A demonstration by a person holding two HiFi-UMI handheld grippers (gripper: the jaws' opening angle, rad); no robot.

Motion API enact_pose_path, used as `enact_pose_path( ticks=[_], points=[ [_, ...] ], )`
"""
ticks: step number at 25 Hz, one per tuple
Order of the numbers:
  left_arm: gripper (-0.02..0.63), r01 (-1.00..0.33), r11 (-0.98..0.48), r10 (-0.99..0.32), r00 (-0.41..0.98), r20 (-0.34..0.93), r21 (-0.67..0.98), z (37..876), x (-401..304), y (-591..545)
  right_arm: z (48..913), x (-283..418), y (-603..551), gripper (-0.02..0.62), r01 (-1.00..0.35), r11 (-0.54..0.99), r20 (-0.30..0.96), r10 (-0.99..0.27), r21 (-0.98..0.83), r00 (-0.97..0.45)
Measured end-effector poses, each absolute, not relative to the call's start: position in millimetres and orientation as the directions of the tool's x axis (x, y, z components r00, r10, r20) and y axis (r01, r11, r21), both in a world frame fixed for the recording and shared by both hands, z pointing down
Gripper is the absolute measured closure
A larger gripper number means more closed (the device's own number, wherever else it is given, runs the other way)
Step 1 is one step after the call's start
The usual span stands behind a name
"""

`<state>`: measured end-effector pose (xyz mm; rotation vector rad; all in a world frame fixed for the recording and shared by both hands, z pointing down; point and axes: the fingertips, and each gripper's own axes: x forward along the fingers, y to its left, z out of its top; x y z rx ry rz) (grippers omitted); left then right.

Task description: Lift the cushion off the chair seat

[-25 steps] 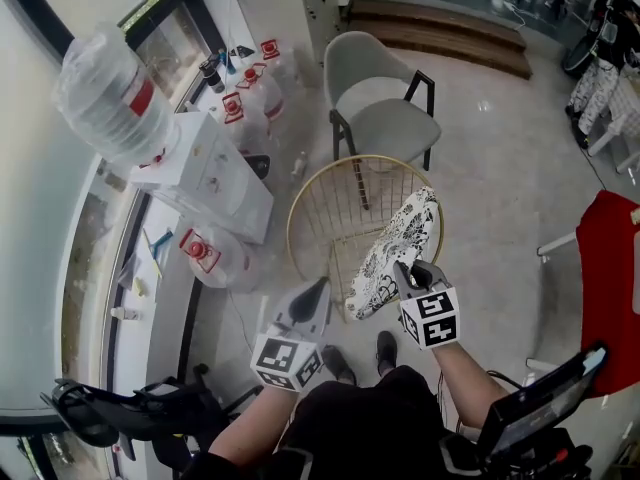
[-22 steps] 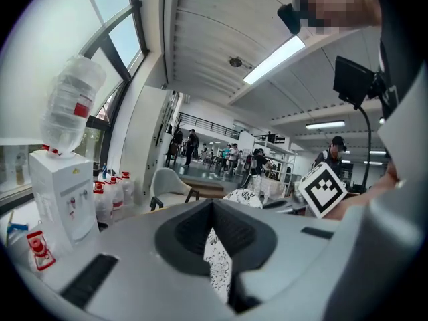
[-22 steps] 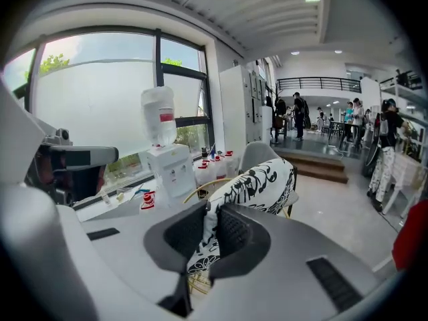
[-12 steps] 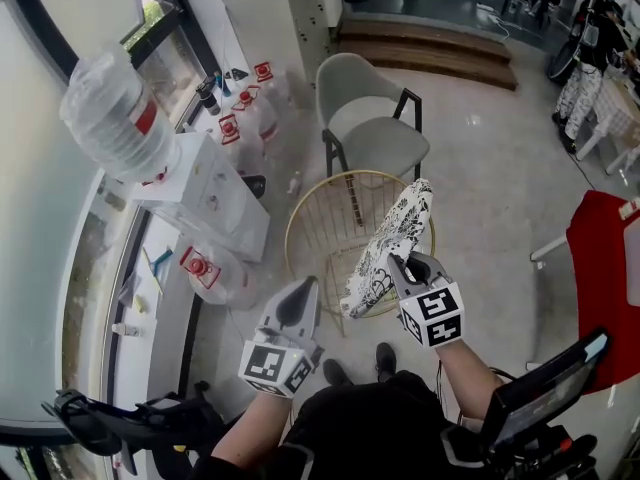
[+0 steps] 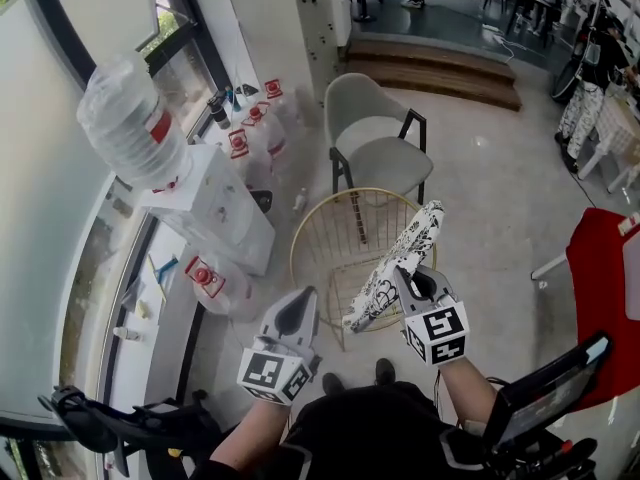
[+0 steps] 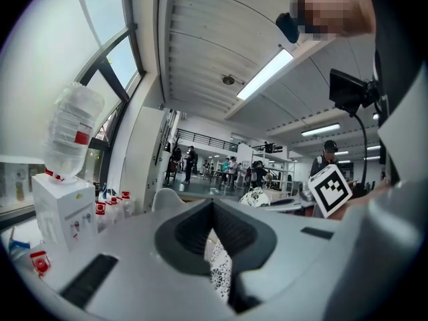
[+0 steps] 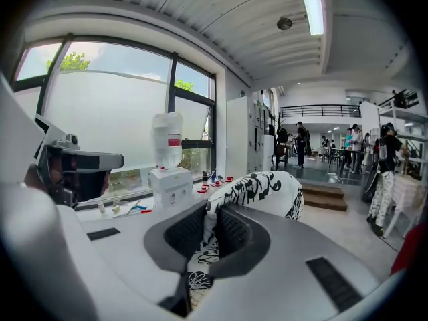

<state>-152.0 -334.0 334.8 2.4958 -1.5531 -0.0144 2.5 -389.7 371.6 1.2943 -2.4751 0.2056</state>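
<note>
Tiled floor (image 5: 500, 188), gold wire chair (image 5: 335, 233), right claw (image 5: 407, 273) clamping patterned cushion (image 5: 417, 233)

The right gripper (image 5: 406, 272) gripped the patterned cushion (image 5: 408, 246), held tilted over the gold wire chair (image 5: 311, 230). The left gripper (image 5: 297, 307) hovered beside the cushion's lower end, apart from it.

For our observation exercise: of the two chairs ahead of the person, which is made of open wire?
The round gold chair nearest the person, partly behind the patterned cushion. The grey chair beyond it has a padded seat and dark legs.
</note>
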Motion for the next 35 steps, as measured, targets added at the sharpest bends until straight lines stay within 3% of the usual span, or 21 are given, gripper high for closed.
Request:
enact_pose_path(
  ticks=[35],
  points=[
    [0.6,-0.891,-0.416,-0.896,0.436,0.088,0.18,327.7,-156.4,-320.0,343.0,-9.0,-377.1,0.574,-0.798,0.602,0.302,-0.766,0.025,-0.568]
  ],
)
